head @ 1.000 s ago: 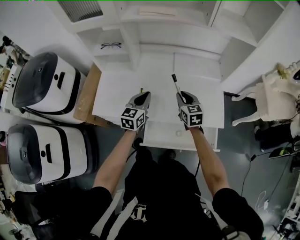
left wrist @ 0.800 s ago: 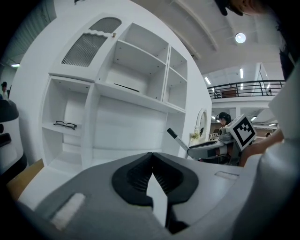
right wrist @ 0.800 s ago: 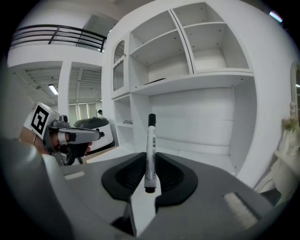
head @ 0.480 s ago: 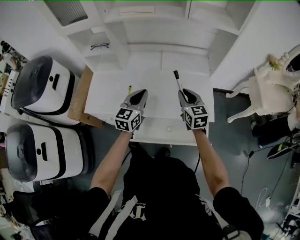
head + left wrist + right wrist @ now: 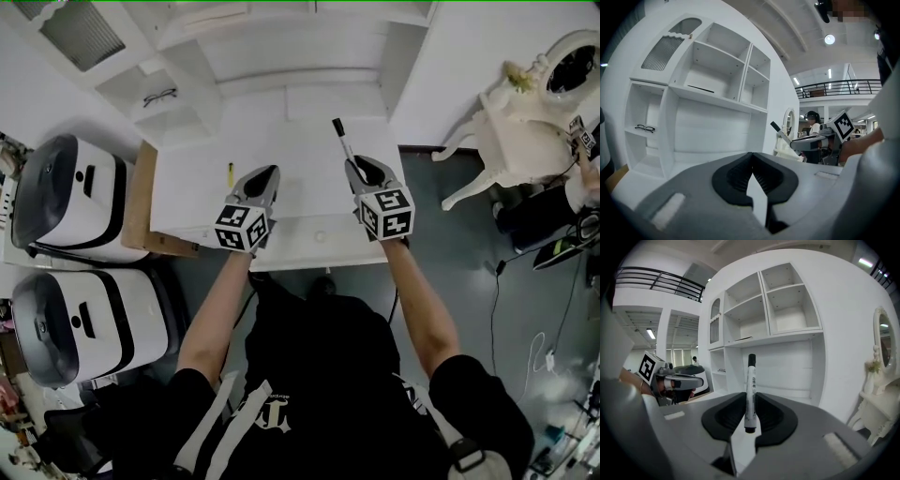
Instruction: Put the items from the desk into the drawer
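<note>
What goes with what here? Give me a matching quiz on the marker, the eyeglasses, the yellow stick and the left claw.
Things:
1. marker
2. eyeglasses
3. yellow stick
4. left claw

Places or states:
A. on a shelf
B. shut, nothing in it
C. gripped in the right claw
D. lying on the desk

Pairs: 1-C, 2-A, 3-D, 4-B

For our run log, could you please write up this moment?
right gripper: shut on white black-capped marker | left gripper: shut, empty | small yellow item: lying on white desk
</note>
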Action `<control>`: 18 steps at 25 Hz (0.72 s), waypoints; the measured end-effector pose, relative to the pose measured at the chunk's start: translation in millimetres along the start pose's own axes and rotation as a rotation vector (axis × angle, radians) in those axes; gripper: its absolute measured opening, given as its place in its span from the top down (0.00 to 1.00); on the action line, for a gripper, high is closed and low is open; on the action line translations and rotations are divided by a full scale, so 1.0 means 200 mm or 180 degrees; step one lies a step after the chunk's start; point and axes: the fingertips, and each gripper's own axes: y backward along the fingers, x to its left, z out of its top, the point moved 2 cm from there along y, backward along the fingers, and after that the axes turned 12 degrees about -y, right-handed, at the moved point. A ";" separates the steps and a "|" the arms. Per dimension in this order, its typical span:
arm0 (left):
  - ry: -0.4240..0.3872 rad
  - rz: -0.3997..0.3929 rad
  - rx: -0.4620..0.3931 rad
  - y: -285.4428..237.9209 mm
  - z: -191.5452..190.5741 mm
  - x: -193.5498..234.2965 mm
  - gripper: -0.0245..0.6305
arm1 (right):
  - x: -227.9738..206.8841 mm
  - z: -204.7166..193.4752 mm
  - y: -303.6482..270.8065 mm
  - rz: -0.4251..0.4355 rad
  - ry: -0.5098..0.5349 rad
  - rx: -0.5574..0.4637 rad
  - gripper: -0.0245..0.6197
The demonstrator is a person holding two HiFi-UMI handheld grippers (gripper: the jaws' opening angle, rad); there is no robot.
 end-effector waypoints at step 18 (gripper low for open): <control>-0.0149 -0.0446 0.0074 -0.22 -0.02 -0.22 0.96 | -0.22 -0.05 0.23 -0.0355 -0.0140 -0.0079 0.86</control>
